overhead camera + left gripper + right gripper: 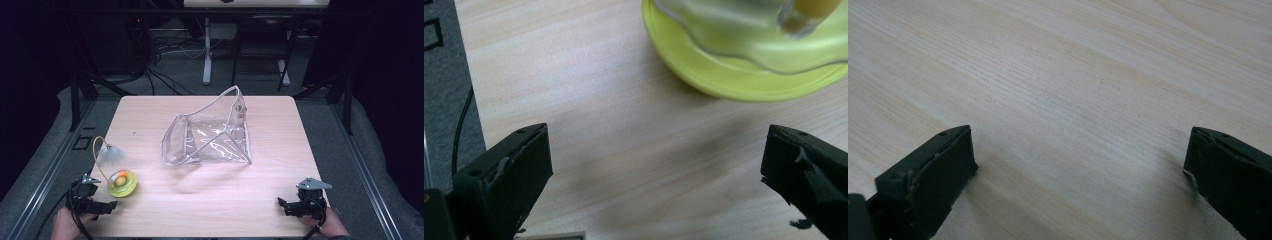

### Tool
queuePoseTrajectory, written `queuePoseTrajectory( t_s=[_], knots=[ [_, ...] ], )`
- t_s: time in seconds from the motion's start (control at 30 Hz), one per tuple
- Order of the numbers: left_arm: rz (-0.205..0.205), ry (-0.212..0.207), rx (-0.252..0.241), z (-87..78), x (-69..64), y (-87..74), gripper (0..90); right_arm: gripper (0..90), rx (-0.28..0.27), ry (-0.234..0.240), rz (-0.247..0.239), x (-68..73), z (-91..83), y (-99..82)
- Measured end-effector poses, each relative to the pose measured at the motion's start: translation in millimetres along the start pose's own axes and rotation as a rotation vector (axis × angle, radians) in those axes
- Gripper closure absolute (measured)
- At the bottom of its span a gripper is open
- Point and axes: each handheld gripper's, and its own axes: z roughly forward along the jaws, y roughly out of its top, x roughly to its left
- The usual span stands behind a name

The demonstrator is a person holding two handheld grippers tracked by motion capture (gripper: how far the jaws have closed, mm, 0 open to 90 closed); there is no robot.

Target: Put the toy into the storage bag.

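A clear plastic zip pouch (210, 134) stands propped open in the middle of the wooden table (250, 190). Near the front left lies a round yellow-green toy (122, 183) with an orange piece in its clear top, a thin yellow wire arching from it to a whitish tuft (110, 154). My left gripper (102, 206) rests at the front left corner, open, just short of the toy; its view shows the toy's yellow rim (724, 80) beyond the spread jaws. At the front right my right gripper (286, 205) is open over bare wood (1073, 100).
Grey carpeted ledges run along the table's left and right sides, with a metal rail (45, 185) on the left. Beyond the far edge stand table legs (207, 55) and tangled cables on the floor. Bare wood lies between pouch and front edge.
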Motion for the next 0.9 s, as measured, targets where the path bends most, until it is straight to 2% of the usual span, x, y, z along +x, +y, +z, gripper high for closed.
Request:
queuePoseTrajectory(
  t_s=[0.03,0.13,0.23,0.27,0.4,0.43,0.47,0.83,0.9],
  knots=[
    [0.0,0.0,0.0,0.0,0.0,0.0,0.0,0.0,0.0,0.0,0.0,0.0,0.0,0.0],
    [0.004,0.003,-0.042,-4.8,-0.7,2.1,0.0,0.0,-0.001,-0.001,0.001,0.1,0.1,0.0],
    [0.0,-0.011,-0.085,-9.6,-0.1,3.7,0.1,0.0,0.0,-0.001,0.0,0.1,0.1,0.0],
    [0.0,-0.011,-0.085,-9.6,-0.1,3.7,0.0,0.0,0.0,-0.001,0.0,0.1,0.1,0.0],
    [0.001,-0.027,-0.149,-16.6,-0.2,6.0,0.1,0.0,0.0,-0.001,0.0,0.1,0.1,0.0],
    [0.001,-0.027,-0.149,-16.6,-0.2,6.0,0.0,0.0,0.0,-0.001,0.0,0.1,0.1,0.0],
    [-0.008,-0.034,-0.188,-21.0,-0.5,7.3,0.1,0.0,0.0,-0.001,0.001,0.1,0.1,0.1],
    [-0.024,-0.037,-0.294,-36.1,-5.1,12.3,0.0,0.0,0.0,-0.001,0.0,0.1,0.1,0.1],
    [-0.033,-0.042,-0.326,-38.7,-5.6,14.2,0.0,0.0,0.0,-0.001,0.0,0.1,0.1,0.1]
  ],
)
